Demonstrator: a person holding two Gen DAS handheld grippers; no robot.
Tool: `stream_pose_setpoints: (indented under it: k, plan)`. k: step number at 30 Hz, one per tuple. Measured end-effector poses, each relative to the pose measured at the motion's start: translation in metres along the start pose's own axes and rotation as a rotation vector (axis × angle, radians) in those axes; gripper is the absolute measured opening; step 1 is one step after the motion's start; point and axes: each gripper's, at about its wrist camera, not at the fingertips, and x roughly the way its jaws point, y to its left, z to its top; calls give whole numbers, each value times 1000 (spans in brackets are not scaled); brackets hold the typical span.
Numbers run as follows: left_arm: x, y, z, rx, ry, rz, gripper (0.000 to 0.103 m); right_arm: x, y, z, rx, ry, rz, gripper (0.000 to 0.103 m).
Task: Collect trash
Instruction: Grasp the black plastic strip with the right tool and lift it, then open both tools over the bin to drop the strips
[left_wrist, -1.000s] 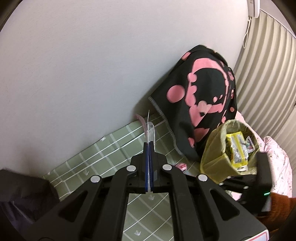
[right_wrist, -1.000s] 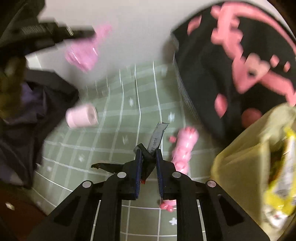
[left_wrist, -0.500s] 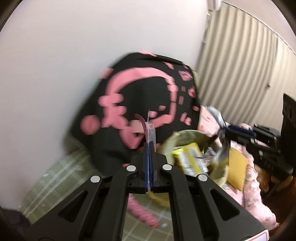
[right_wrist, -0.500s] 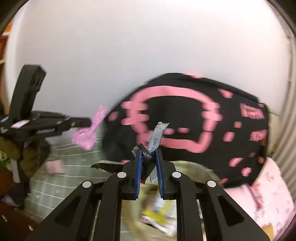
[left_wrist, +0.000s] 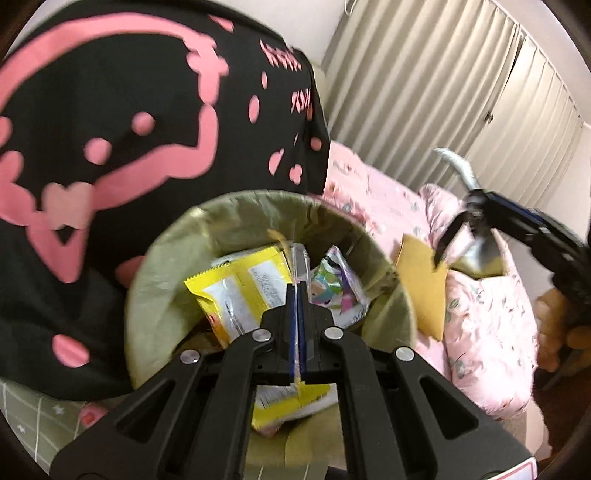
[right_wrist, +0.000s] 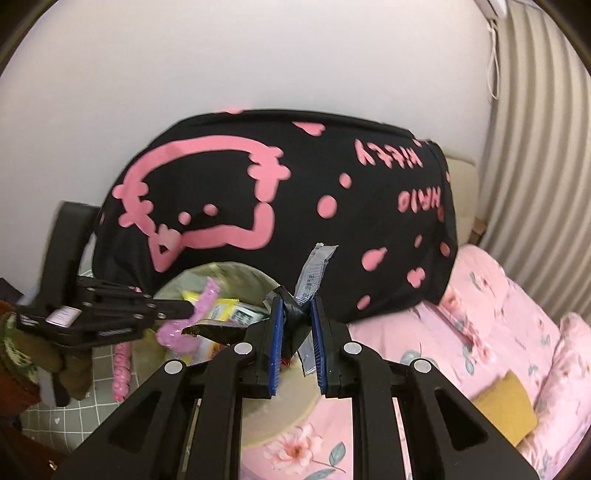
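Olive-lined bin (left_wrist: 159, 266) sits below both claws: the left claw (left_wrist: 297, 291) pinches a pink wrapper (right_wrist: 207, 299) over its opening, the right claw (right_wrist: 297, 314) grips a silver wrapper (right_wrist: 314, 275) nearer the rim, which might flutter onto the bed (right_wrist: 480, 314).

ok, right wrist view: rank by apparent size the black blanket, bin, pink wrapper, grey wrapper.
1. black blanket
2. bin
3. pink wrapper in the left gripper and grey wrapper in the right gripper: similar; grey sits nearer the camera.
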Motion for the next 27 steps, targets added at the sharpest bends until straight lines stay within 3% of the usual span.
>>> stream_pose_setpoints:
  k: [2,3,4,7,18,23,27]
  plan:
    - [7,1,0,-20,8,6,15,2,-3,-4,5,8,6,16]
    - [6,3,0,-40,5,-9,32,3,-3,-5,4,9,8,16]
    - [3,4,0,-50,1,-17,40,6,-3,-5,4,11,13,16]
    - [-13,11,-3,-68,-22,15,41,17,3,-5,4,19,38,16]
    - [-96,74,-37,-209,-138,275,46,63,56,8,19,48,169,16]
    - [-120,104,-68,-296,-195,339,46,81,70,-2,66,99,152,25]
    - [-126,116,-92,-338,-183,381,46,83,72,-13,103,109,107,32]
